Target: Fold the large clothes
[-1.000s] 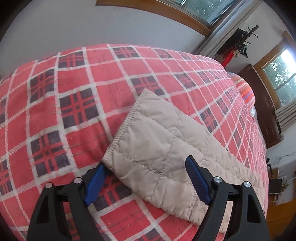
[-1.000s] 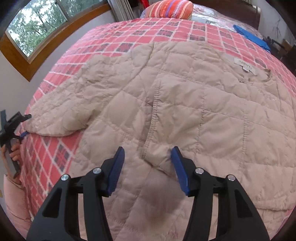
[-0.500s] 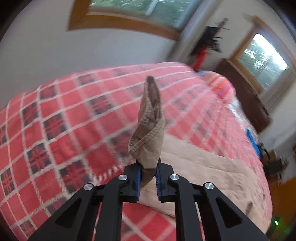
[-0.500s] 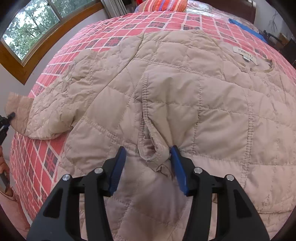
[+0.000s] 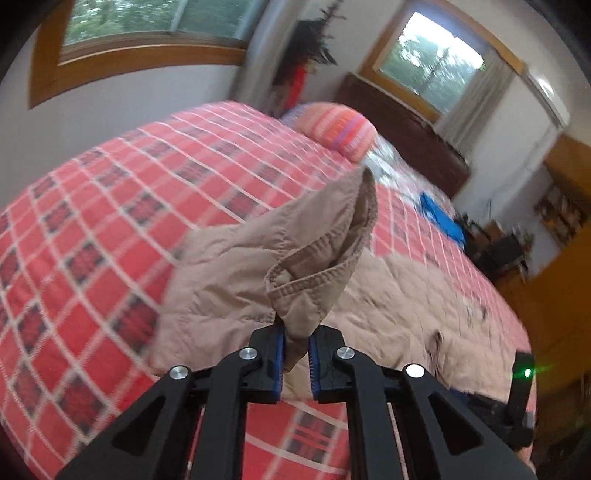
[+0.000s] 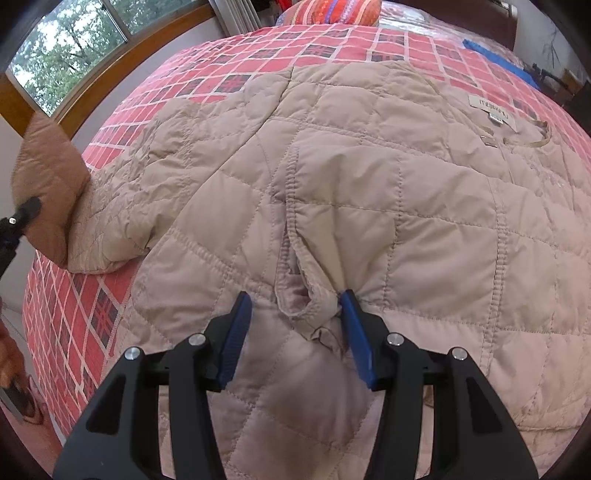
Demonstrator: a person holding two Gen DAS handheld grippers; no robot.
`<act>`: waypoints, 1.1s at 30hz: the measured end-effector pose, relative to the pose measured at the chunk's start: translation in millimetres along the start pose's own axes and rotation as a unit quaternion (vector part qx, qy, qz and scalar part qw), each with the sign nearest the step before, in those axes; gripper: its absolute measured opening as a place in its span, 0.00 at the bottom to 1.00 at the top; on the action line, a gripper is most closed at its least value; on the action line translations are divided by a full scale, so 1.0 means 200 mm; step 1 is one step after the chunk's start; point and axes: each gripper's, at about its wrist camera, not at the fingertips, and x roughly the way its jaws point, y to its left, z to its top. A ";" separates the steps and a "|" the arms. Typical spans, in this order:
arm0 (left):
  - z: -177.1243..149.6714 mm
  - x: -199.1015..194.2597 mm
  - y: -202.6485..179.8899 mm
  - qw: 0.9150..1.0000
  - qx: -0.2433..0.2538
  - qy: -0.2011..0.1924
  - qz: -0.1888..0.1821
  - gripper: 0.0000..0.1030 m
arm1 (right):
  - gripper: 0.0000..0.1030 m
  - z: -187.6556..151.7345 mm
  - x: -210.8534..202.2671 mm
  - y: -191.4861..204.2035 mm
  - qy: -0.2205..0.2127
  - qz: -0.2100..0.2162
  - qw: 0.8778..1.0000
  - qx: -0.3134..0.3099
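Beige quilted jacket (image 6: 369,206) lay spread on red plaid bedspread (image 6: 258,74), inside facing up, neck label (image 6: 489,110) visible toward far end. Body mostly flat; front edges gaping near hem, small fold of lining bunched there.

Left gripper (image 5: 295,354) clenched on sleeve cuff (image 5: 314,280), cuff lifted clear of bedspread, sleeve trailing back down to jacket body. Seen also from right wrist view: raised cuff at far left edge, pinched in the black tool. Left wrist view blurred, so likely mid-swing.

Right gripper (image 6: 291,332) spread wide, pads (image 6: 236,332) either side of bunched lining at front opening, right pad touching cloth, nothing gripped. Judged to be pinning or about to pinch the front edge; could not tell which.

Progress, as judged: early. Jacket laid out; first sleeve picked up but not yet laid across body. Left to do: carry this sleeve inward onto the jacket, do the same with other sleeve (not seen here), then fold body over and square it up. Bulky padding likely to spring back, so each fold probably needing a press-down.

Striped pillow (image 6: 332,11) and blue item (image 6: 498,59) at head of bed, well apart from jacket.
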 end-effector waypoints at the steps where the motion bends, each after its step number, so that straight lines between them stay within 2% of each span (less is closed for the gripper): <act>1: -0.02 0.04 -0.02 1.000 0.005 0.009 0.000 0.10 | 0.49 0.00 0.00 0.00 0.000 0.000 1.000 0.000; 7: -0.13 0.30 -0.05 0.996 0.002 0.087 -0.014 0.12 | 0.49 0.00 0.00 0.00 0.000 0.000 1.000 0.000; 9: -0.17 0.33 -0.06 0.996 0.000 0.089 -0.013 0.13 | 0.49 0.00 0.00 0.00 0.000 0.000 1.000 -0.001; 10: -0.18 0.32 -0.06 0.996 0.002 0.085 -0.017 0.20 | 0.49 0.00 0.00 0.00 0.000 0.000 1.000 -0.001; 11: -0.20 0.29 -0.07 0.996 0.005 0.084 -0.035 0.38 | 0.49 0.00 0.00 0.00 0.000 0.000 1.000 -0.002; 13: -0.21 0.20 -0.07 0.994 0.003 0.081 -0.072 0.66 | 0.49 0.00 0.00 0.00 0.002 0.001 1.000 -0.003; 16: -0.23 0.01 -0.07 0.991 0.015 0.056 -0.117 0.67 | 0.49 0.01 -0.01 0.00 0.007 0.004 1.000 0.000; 17: -0.22 -0.06 -0.05 0.993 0.017 0.038 -0.114 0.67 | 0.49 0.01 -0.01 0.00 0.009 0.007 1.000 0.005; 19: -0.20 -0.12 -0.01 0.996 0.014 0.013 -0.087 0.67 | 0.49 0.03 -0.03 0.00 0.011 0.016 1.000 0.018; 20: -0.17 -0.12 0.03 0.998 0.013 0.008 -0.058 0.67 | 0.49 0.03 -0.05 0.01 0.010 0.019 1.000 0.017; 21: -0.16 -0.11 0.06 1.000 0.013 0.006 -0.028 0.67 | 0.50 0.03 -0.06 0.03 0.009 0.018 1.000 0.011; 23: -0.13 -0.03 0.16 0.997 0.003 0.006 0.072 0.65 | 0.51 0.04 -0.09 0.09 0.004 0.012 1.000 -0.012; 24: -0.13 0.01 0.20 0.995 -0.007 0.011 0.094 0.65 | 0.51 0.04 -0.10 0.12 0.003 0.011 1.000 -0.018; 28: -0.20 0.19 0.30 0.993 -0.031 0.066 0.095 0.65 | 0.51 0.07 -0.11 0.19 0.004 0.026 0.999 -0.022; 31: -0.25 0.21 0.24 0.991 0.003 0.048 0.123 0.65 | 0.51 0.09 -0.10 0.25 0.005 0.041 0.999 -0.030; 33: -0.25 0.21 0.22 0.990 0.006 0.048 0.131 0.65 | 0.50 0.11 -0.08 0.30 0.013 0.060 0.998 -0.029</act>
